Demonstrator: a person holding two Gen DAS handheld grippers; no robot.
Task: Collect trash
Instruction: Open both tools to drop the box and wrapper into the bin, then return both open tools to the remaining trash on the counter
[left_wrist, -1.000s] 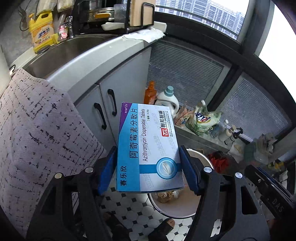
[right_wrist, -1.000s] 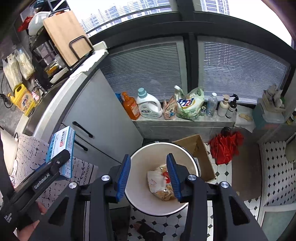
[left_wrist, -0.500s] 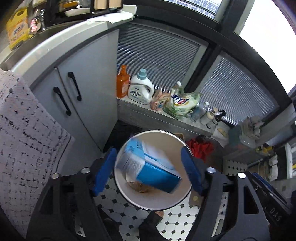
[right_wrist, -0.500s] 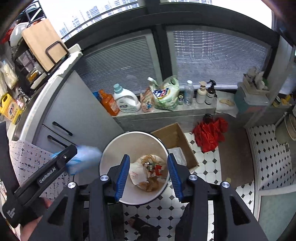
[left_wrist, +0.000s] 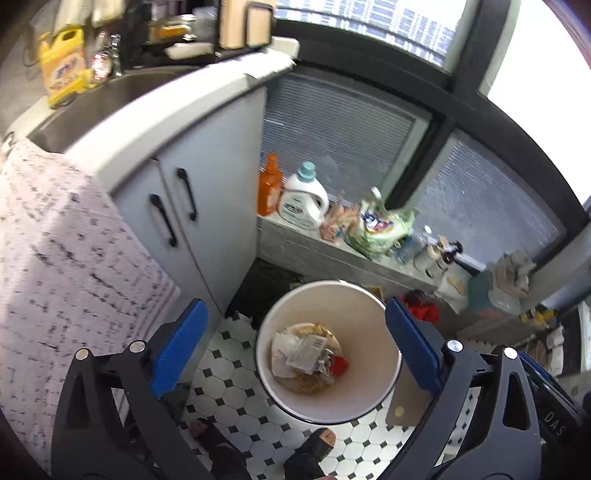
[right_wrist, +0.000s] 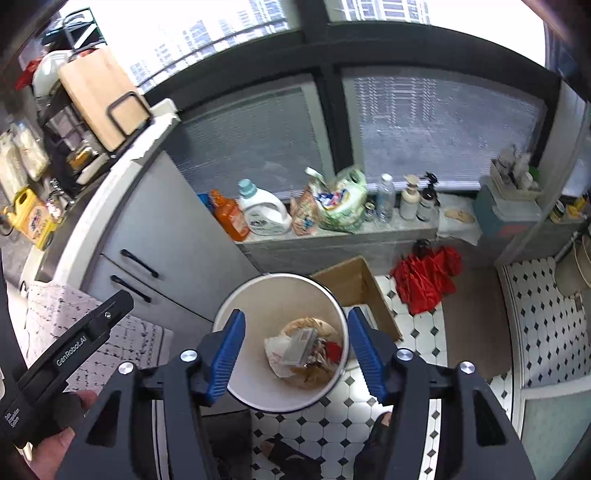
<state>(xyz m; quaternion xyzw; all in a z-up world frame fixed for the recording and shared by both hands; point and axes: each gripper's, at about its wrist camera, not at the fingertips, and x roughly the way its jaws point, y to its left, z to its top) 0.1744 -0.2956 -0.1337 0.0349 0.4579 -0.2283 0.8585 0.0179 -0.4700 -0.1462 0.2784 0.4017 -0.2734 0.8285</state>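
A white round trash bin (left_wrist: 332, 398) (right_wrist: 255, 369) stands on the tiled floor below both grippers. On top of the wrappers and paper inside it lies a small box (left_wrist: 306, 347) (right_wrist: 299, 345), pale side with a barcode facing up. My left gripper (left_wrist: 295, 302) hangs above the bin, its jaws opening wide with nothing between them. My right gripper (right_wrist: 295, 314) is also over the bin, jaws opening and empty. The left gripper's black body (right_wrist: 74, 343) shows at the left of the right wrist view, with a hand (right_wrist: 55, 443) on it.
Grey cabinet doors (left_wrist: 192, 221) and a patterned cloth (left_wrist: 55, 258) are on the left. An open cardboard box (right_wrist: 351, 284) stands beside the bin, with a red cloth (right_wrist: 424, 280) further right. Detergent bottles (right_wrist: 262, 214) line the window ledge. A sandalled foot (left_wrist: 314, 446) is near the bin.
The blue and white medicine box left the left gripper and dropped into the bin. Both grippers' jaws have spread wider, and the left wrist view swung back toward the counter.
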